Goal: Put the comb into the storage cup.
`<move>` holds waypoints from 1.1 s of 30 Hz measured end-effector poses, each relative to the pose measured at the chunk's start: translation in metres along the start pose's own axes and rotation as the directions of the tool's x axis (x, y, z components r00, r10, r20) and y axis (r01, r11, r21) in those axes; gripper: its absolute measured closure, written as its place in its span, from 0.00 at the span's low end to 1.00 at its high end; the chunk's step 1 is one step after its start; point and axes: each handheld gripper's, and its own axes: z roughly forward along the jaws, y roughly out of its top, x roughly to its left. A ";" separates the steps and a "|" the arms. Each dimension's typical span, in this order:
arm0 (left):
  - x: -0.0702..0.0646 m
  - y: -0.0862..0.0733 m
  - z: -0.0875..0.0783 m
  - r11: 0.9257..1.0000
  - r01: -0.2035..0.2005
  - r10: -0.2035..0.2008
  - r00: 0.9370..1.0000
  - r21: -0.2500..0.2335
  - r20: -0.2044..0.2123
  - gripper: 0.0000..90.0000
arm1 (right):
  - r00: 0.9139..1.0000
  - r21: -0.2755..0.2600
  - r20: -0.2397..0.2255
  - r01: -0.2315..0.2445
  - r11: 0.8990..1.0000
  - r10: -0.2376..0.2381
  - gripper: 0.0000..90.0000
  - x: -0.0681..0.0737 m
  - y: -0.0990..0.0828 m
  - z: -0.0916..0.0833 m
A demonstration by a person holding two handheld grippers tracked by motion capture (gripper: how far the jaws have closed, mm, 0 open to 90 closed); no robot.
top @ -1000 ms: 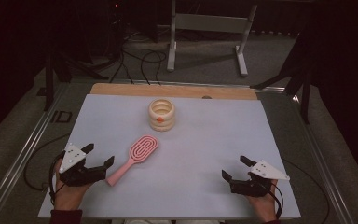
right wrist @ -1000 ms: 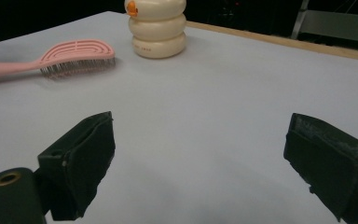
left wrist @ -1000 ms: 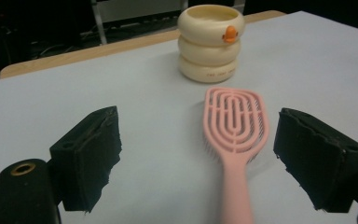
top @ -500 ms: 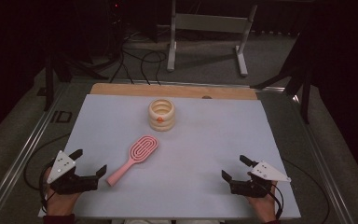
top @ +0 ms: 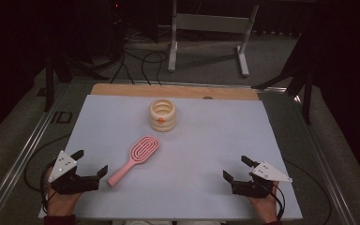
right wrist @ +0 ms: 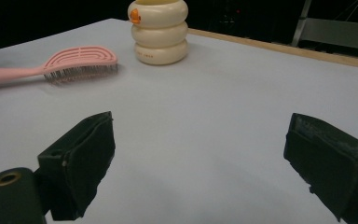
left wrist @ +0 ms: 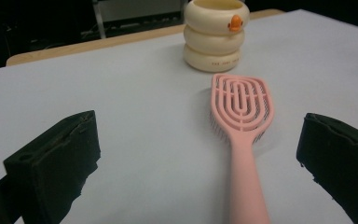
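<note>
1. The pink plastic hairbrush with a slotted oval head (top: 135, 159) lies flat on the pale blue counter (top: 206, 136), bristles down, left of the middle and nearer the near edge; its handle runs slantwise toward the near left corner
2. The left claw (top: 92, 163) sits low at the near left corner, and its jaws have just been opening; they now stand wide apart with nothing pressed between them
3. In the left claw's own view the hairbrush (left wrist: 242, 126) lies between the two black jaws, closer to the right one, its handle running down to the bottom of that view, and neither jaw touches it
4. The end of the handle lies just beside the left claw's near jaw tip, apart from it as far as the high view shows
5. The right claw (top: 236, 168) rests at the near right corner, jaws spread wide over bare counter, holding nothing, well apart from the hairbrush
6. A cream ringed cup with a small orange duck mark (top: 162, 115) stands upright beyond the brush head, toward the far edge, near the middle
</note>
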 end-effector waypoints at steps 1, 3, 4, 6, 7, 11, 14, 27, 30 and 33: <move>0.000 0.000 0.000 1.000 0.000 0.000 1.000 0.000 0.000 0.00 | 1.000 0.000 0.000 -0.001 1.000 0.001 0.10 0.000 0.000 0.000; -0.002 0.005 0.007 0.999 -0.001 0.002 1.000 0.051 -0.002 0.00 | 1.000 0.003 0.005 -0.004 1.000 0.004 0.10 -0.001 -0.001 0.000; -0.002 0.005 0.008 0.998 -0.002 0.002 1.000 0.058 0.000 0.00 | 1.000 0.000 0.008 -0.006 1.000 0.006 0.10 -0.001 -0.001 -0.001; -0.002 0.005 0.008 0.998 -0.002 0.002 1.000 0.058 0.000 0.00 | 1.000 -0.001 0.011 -0.005 1.000 0.005 0.10 -0.001 -0.001 -0.001; -0.002 0.005 0.008 0.998 -0.002 0.002 1.000 0.058 0.000 0.00 | 1.000 -0.001 0.011 -0.005 1.000 0.005 0.10 -0.001 -0.001 -0.001; -0.005 0.010 0.023 0.989 -0.006 0.006 1.000 0.149 -0.004 0.00 | 1.000 -0.002 0.018 -0.015 1.000 0.015 0.10 -0.004 -0.002 -0.002; -0.007 0.014 0.029 0.983 -0.013 0.014 1.000 0.182 -0.001 0.00 | 1.000 0.001 0.015 -0.012 1.000 0.012 0.10 -0.004 -0.002 -0.001; -0.016 0.025 0.057 0.945 -0.074 0.067 0.997 0.319 0.032 0.01 | 1.000 0.003 0.016 -0.014 1.000 0.013 0.10 -0.004 -0.002 -0.001; -0.019 0.025 0.065 0.933 -0.081 0.070 0.997 0.350 0.045 0.02 | 1.000 0.004 0.017 -0.017 1.000 0.017 0.10 -0.004 -0.002 -0.001; -0.022 0.026 0.072 0.922 -0.087 0.073 0.996 0.378 0.050 0.03 | 1.000 0.007 0.019 -0.016 1.000 0.016 0.10 -0.004 -0.002 -0.001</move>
